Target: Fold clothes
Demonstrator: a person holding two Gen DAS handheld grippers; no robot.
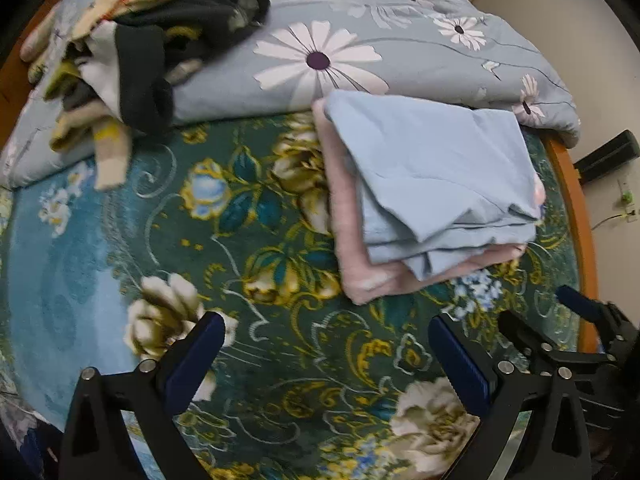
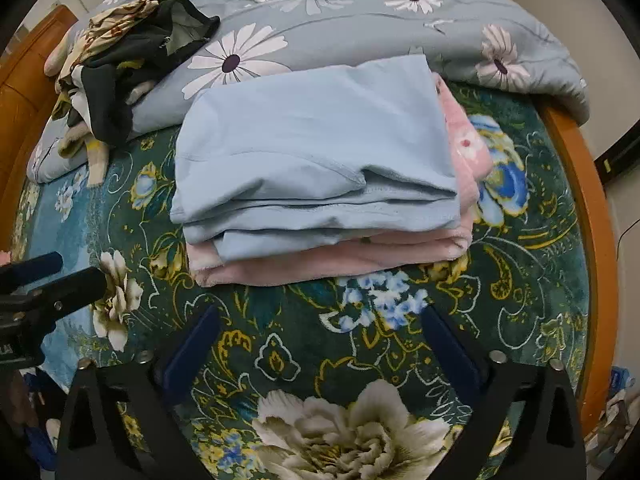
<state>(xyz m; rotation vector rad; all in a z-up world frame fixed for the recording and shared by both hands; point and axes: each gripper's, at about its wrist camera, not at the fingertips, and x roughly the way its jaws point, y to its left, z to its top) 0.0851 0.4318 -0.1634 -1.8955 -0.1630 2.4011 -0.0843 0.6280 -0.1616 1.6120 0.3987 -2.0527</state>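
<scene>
Folded light-blue garment [image 2: 312,152] atop pink garment [image 2: 320,266], near bed's [image 2: 592,208] right edge. Unfolded clothes heap [image 1: 132,52] at far-left corner. Left gripper [image 1: 324,360] and right gripper [image 2: 320,344]: jaws spread wide, nothing between.

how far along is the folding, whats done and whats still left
Done: a folded light blue garment sits on a folded pink one, stacked on the green floral blanket. In hand: nothing; the left gripper and right gripper both have open, empty jaws. Left: a rumpled pile of dark and patterned clothes on the daisy quilt looks unfolded.
</scene>
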